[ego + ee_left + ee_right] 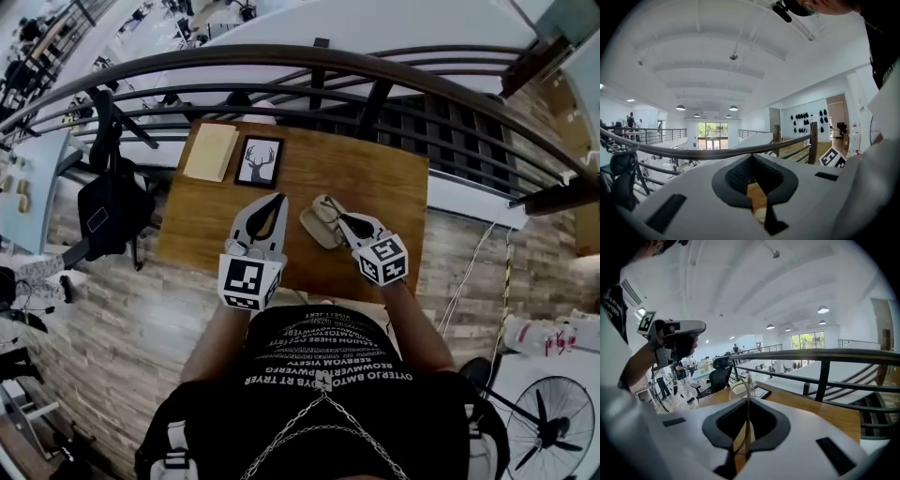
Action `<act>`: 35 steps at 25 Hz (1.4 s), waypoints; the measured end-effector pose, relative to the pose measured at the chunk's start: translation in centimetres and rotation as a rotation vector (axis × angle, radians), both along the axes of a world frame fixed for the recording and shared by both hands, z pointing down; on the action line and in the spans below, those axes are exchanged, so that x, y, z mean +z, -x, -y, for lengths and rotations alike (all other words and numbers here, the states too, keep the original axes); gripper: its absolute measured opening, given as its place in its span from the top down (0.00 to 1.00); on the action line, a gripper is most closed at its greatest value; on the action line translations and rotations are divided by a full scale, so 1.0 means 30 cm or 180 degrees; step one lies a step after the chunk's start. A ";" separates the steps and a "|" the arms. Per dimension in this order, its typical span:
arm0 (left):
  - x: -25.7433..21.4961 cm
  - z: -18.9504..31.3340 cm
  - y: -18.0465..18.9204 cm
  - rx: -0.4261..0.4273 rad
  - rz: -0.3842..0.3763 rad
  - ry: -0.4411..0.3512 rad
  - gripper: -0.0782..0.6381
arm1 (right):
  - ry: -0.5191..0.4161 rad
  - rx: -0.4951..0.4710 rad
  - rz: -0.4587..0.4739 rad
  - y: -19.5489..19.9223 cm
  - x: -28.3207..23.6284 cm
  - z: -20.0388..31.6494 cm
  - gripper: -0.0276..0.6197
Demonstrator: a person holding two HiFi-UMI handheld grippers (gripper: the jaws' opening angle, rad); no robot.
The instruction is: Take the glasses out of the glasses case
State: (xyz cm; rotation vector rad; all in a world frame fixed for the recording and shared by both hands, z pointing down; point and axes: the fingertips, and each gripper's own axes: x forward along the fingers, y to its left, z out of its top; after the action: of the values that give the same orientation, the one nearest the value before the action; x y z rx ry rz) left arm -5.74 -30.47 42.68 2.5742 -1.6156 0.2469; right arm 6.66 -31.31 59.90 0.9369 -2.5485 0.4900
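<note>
The worktop (375, 178) lies under both claws, with the railing (281, 70) beyond their tips. The left claw (279, 201) hangs to the left of the right claw, its jaws pressed together on nothing. It seems to stand aside so as not to crowd the lift, yet close enough to steady the case if needed. The right claw (341, 219) is pinching the glasses (747, 390) by a thin part of the frame, and its jaws are nearly together because that part is so slim. The case (317, 231), which appears open, lies on the worktop just below and left of the right claw's tips, between the two claws. The glasses look clear of it, so the task seems all but done. A framed picture (258, 161) sits ahead of the left claw. The head view gives the layout, but the frame is too fine to make out there. The right gripper view shows it as a thin line running up between the jaws, with a rim looping off beyond the tips. It also shows the left claw (677, 331) raised at its left. The left gripper view shows that claw (751, 158) empty, looking out over the railing. Through the gap behind its tips show a bit of worktop and a pale thing I cannot name.
</note>
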 end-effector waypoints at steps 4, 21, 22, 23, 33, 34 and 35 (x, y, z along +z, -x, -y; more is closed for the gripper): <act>-0.008 -0.013 -0.011 -0.0016 -0.0014 -0.0002 0.85 | -0.0133 -0.0052 0.0061 0.000 -0.080 -0.014 0.91; -0.070 -0.077 -0.021 -0.0124 0.0058 -0.0191 0.85 | -0.0845 -0.0192 0.0247 0.006 -0.412 -0.069 0.91; -0.074 -0.079 -0.023 -0.0137 0.0054 -0.0194 0.85 | -0.0898 -0.0199 0.0250 0.004 -0.432 -0.071 0.91; -0.079 -0.081 -0.025 -0.0148 0.0046 -0.0197 0.85 | -0.0947 -0.0205 0.0262 0.003 -0.453 -0.072 0.91; -0.132 -0.133 -0.044 -0.0207 0.0033 -0.0302 0.85 | -0.1239 -0.0215 0.0518 -0.023 -0.632 -0.109 0.91; -0.139 -0.138 -0.048 -0.0208 0.0035 -0.0311 0.85 | -0.1266 -0.0221 0.0532 -0.025 -0.648 -0.113 0.91; -0.146 -0.143 -0.051 -0.0209 0.0037 -0.0322 0.85 | -0.1289 -0.0227 0.0546 -0.027 -0.664 -0.119 0.91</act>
State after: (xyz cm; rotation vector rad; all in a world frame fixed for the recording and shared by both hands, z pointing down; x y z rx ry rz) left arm -4.21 -26.17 38.29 2.5909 -1.7568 0.1801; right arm 7.46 -27.76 39.99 0.9650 -2.8896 0.0291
